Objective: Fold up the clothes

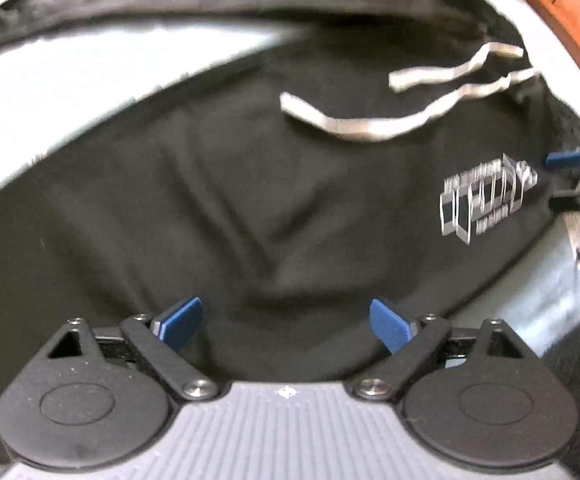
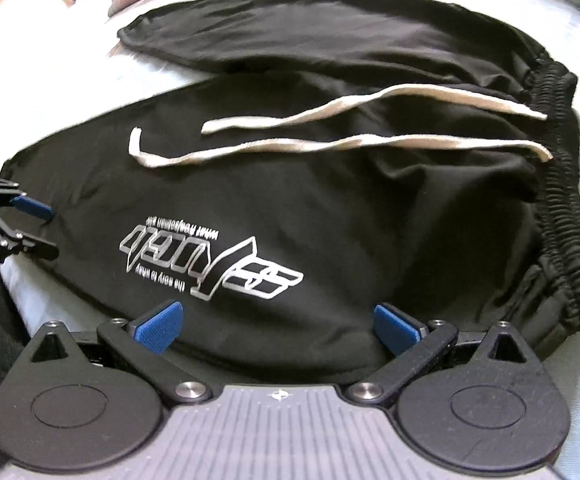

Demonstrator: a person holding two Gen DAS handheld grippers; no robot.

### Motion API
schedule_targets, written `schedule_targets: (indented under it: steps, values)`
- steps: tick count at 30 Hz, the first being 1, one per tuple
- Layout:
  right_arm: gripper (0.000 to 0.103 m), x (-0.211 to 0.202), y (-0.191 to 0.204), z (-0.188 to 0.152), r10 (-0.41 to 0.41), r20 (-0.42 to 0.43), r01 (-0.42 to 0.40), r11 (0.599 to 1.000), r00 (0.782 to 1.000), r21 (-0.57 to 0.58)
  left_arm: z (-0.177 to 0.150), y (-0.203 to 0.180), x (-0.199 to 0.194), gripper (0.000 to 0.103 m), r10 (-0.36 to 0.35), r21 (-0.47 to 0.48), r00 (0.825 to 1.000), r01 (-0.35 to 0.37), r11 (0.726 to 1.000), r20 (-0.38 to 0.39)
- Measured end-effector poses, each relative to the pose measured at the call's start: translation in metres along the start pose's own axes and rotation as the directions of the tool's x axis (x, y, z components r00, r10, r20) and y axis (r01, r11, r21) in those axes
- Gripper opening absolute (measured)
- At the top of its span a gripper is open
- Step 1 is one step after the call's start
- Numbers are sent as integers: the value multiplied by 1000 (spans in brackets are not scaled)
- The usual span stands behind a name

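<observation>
The black shorts (image 2: 290,200) lie spread flat on a pale sheeted surface (image 2: 49,80); whether that is a bed or a worktop I cannot tell. Their gathered elastic waistband (image 2: 566,208) runs down the right side in the right wrist view. Two pale drawstrings (image 2: 330,112) trail from the waistband across the fabric. A silver printed logo (image 2: 209,268) sits on the leg nearer the cameras, below the drawstrings; the other leg (image 2: 290,28) lies beyond them.

The right gripper (image 2: 277,328) hovers at the shorts' near edge below the logo, jaws wide with nothing between them. The left gripper (image 1: 285,322) is at the same edge farther from the waistband, jaws likewise wide apart and holding nothing.
</observation>
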State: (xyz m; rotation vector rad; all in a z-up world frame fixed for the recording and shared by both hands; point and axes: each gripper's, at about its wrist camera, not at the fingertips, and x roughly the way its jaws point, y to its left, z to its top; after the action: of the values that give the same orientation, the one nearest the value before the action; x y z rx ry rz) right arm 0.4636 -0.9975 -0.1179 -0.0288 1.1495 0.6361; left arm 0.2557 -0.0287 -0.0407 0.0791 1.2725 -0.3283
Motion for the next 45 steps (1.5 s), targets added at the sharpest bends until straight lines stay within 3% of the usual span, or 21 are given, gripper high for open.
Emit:
schedule_targets:
  steps: [5,11,15,17,20,22,24,27,32,34,37,45]
  values:
    - [103,11,6,10,-1,-2,1,1000,1000,-6,31,4,2,91,-32,-27,995,35,999,89]
    - [103,24,18,5,-69,-2,69,996,998,-51,36,11,31,91,-38,-64,997,42,997,65]
    - [103,25,19,-4,-87,29,89,993,996,-82,32,11,32,92,-34,-41,997,37,998,75]
    - [103,29,27,-14,-123,61,132,978,991,-160,32,13,32,93,-41,-60,996,45,997,77]
    - [103,28,34,-14,-163,49,169,969,985,-178,34,14,32,94,-44,-68,997,48,996,68]
    - [103,17,26,-6,-133,57,138,985,989,-99,35,12,33,94,-39,-64,997,43,997,62]
    - [103,-1,15,-1,-101,137,105,994,985,-22,36,11,33,94,-33,-63,998,37,997,59]
    - [103,-20,-7,6,-157,230,146,987,960,67,36,12,33,95,-35,-74,998,40,996,60]
    - [103,-12,-52,-4,-229,137,195,954,964,228,37,11,35,96,-35,-73,998,40,997,61]
    - [103,-14,-56,-13,-217,150,181,958,965,221,37,12,35,96,-37,-77,997,42,996,60]
    - [103,-10,-49,-11,-245,112,222,958,963,182,41,12,33,96,-31,-91,999,35,995,44]
    - [103,-28,-29,22,-182,203,157,978,962,136,57,-23,12,96,-45,41,994,41,998,101]
